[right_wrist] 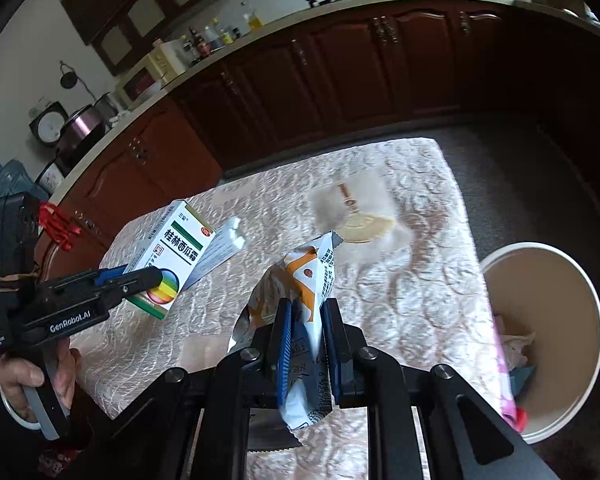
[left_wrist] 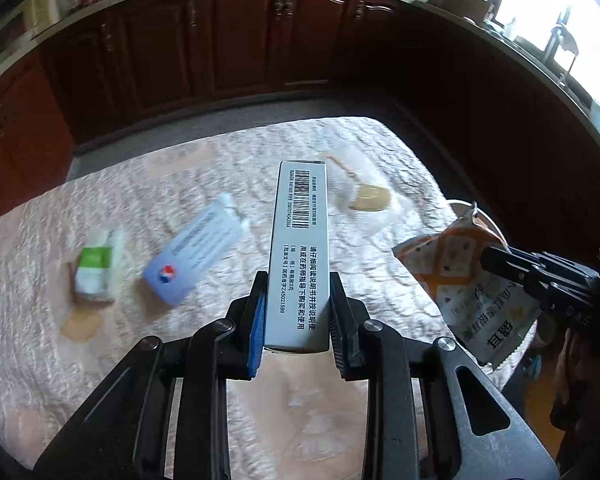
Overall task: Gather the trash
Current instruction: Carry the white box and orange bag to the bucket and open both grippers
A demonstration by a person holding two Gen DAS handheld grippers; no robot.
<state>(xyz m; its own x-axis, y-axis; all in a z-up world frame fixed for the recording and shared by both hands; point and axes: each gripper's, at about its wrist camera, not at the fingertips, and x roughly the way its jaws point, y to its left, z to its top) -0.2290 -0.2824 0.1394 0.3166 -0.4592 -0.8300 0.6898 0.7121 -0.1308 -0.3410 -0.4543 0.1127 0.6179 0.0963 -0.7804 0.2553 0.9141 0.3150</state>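
Left claw (left_wrist: 298, 304) clamped on the medicine box (left_wrist: 300, 248), box pointing up and away, lifted off the surface (left_wrist: 180, 360). Right claw (right_wrist: 306, 336) pinching a crumpled snack wrapper (right_wrist: 304, 292), also airborne, angled steeply down. A hand (right_wrist: 32, 376) grips the left handle. Blue-white box (left_wrist: 196, 252) and small green box (left_wrist: 96, 268) lie on the surface. Trash bin (right_wrist: 556, 264) sits beside the surface's right edge, some trash inside.

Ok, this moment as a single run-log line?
left gripper: shut on medicine box | right gripper: shut on snack wrapper | bin: beside table | blue box: on table
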